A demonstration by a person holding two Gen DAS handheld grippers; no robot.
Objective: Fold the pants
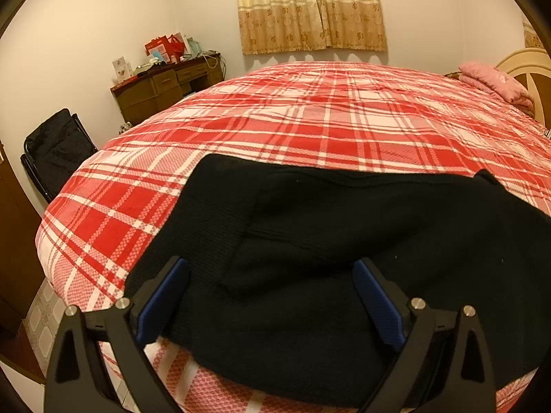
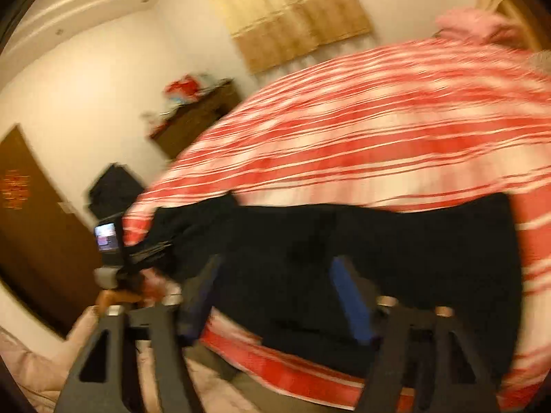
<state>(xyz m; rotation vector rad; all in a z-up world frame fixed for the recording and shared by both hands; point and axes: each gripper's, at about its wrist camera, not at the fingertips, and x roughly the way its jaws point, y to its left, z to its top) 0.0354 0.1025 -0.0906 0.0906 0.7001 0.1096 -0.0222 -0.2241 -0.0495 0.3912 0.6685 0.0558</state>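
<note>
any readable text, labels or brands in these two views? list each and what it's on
None can be read.
Red boxes and cards on the desk: printing too small.
Red-orange marking on the brown door: blurred.
Small lit screen on the left claw's rig: blurred.
Black pants, plaid bedspread, curtain: no lettering seen.

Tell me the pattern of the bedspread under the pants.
Red, pink and white plaid bedspread, sharpest in the left wrist view.

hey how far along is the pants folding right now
Looks done: the black pants lie on the plaid bed with one layer doubled over. In hand: nothing; the left tongs and right tongs hover open above them. Left: likely another fold and tidying. The right view is blurred.
</note>
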